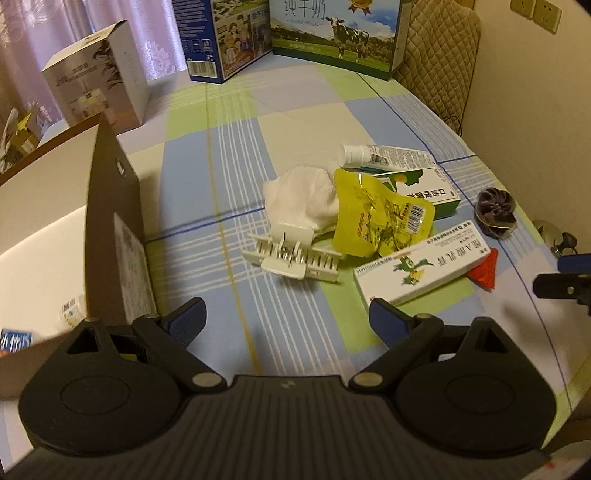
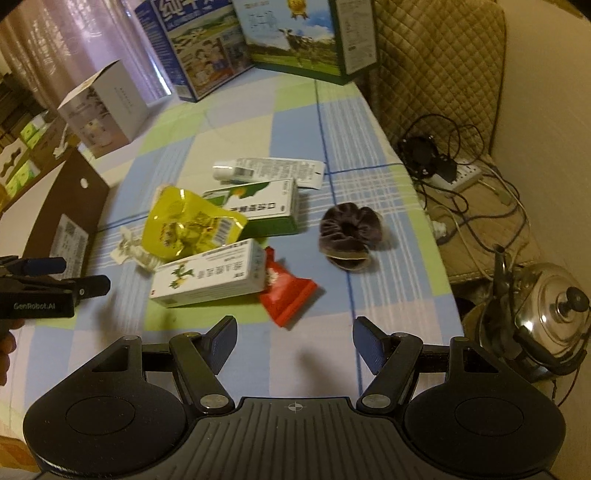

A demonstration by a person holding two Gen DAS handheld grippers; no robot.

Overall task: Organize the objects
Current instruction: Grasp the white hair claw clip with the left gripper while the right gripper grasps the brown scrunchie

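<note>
Left gripper [image 1: 286,328] spread wide, nothing between the pads — hovering over the checked tablecloth [image 1: 229,177], near the brown cardboard box [image 1: 110,206] at left. Right gripper [image 2: 293,345] likewise wide open and empty, over the near right part of the cloth.

Clutter heaped mid-table:
- white sock [image 1: 303,195] at the left of the pile, partly draped over a white plastic hair claw [image 1: 291,254] just in front of it
- yellow foil pouch [image 1: 380,218] touching the sock, lying across the green-and-white medicine box [image 1: 428,188]
- white tube [image 1: 384,155] at the far side, just behind that box
- second white carton with green print [image 1: 417,273] nearest the left gripper, its far edge under the pouch
- red wrapper [image 2: 286,291] poking out from under the right end of that carton
- dark purple scrunchie [image 2: 349,230] apart from the heap, to the right, close to the table edge

Far end: two milk cartons with cow artwork [image 1: 336,33] and a blue printed box [image 1: 218,37] standing upright; a grey-white box [image 1: 99,77] far left.

Off the table at right: steel kettle [image 2: 546,314], power strip with tangled cables [image 2: 461,173], quilted chair back [image 2: 436,66].
</note>
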